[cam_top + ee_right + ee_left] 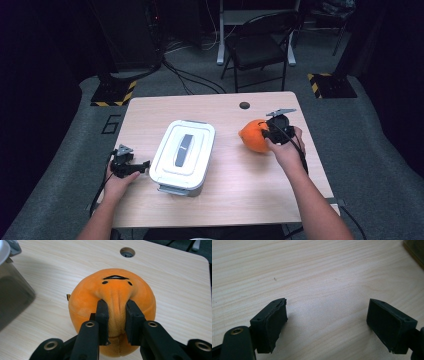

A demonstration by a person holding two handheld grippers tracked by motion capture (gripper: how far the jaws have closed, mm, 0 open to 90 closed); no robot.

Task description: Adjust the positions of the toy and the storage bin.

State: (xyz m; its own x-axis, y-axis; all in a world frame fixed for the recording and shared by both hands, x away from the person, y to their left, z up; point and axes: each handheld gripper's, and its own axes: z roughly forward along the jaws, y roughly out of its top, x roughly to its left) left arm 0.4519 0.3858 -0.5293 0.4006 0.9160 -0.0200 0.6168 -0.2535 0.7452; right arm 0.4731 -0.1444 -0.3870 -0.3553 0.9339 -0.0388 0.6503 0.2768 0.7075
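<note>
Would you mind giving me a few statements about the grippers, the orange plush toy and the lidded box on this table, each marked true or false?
1. The right gripper is shut on the orange plush toy, pinching a fold of its fabric. True.
2. The left gripper holds the white lid. False: its jaws stand wide open over bare table, with nothing between them.
3. The white lid sits closed on the container. True.
4. The plush toy lies inside the container. False: it rests on the table, to the right of the container in the high view.
5. The left gripper is beside the container's left side. True.
</note>
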